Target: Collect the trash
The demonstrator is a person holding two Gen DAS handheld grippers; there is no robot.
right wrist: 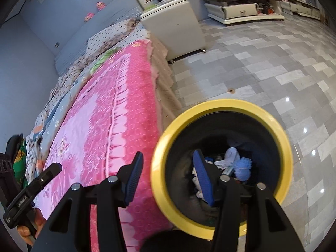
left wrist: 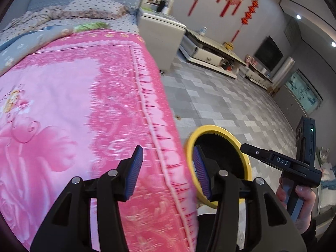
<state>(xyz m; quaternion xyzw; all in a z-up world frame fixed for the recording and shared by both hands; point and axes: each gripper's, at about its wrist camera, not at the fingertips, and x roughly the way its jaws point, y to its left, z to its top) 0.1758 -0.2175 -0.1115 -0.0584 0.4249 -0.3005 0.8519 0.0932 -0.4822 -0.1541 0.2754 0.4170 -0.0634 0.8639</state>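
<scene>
A black trash bin with a yellow rim [right wrist: 222, 105] stands on the floor beside the bed. It also shows in the left wrist view [left wrist: 212, 129]. Inside it lie white crumpled paper [right wrist: 231, 154], a blue spiky ball [right wrist: 243, 167] and other scraps. My right gripper [right wrist: 170, 176] is open and empty, its right finger over the bin's mouth, its left finger over the bed's edge. My left gripper [left wrist: 169, 171] is open and empty above the edge of the pink blanket [left wrist: 84, 105]. The right gripper's body [left wrist: 279, 161] shows at the right of the left wrist view.
The bed with the pink blanket [right wrist: 109, 115] fills the left. A beige nightstand [right wrist: 178, 31] stands at its head. A low TV cabinet [right wrist: 241, 6] runs along the far wall. Grey tiled floor [right wrist: 262, 63] lies to the right. A small brown scrap [right wrist: 231, 90] lies on the floor.
</scene>
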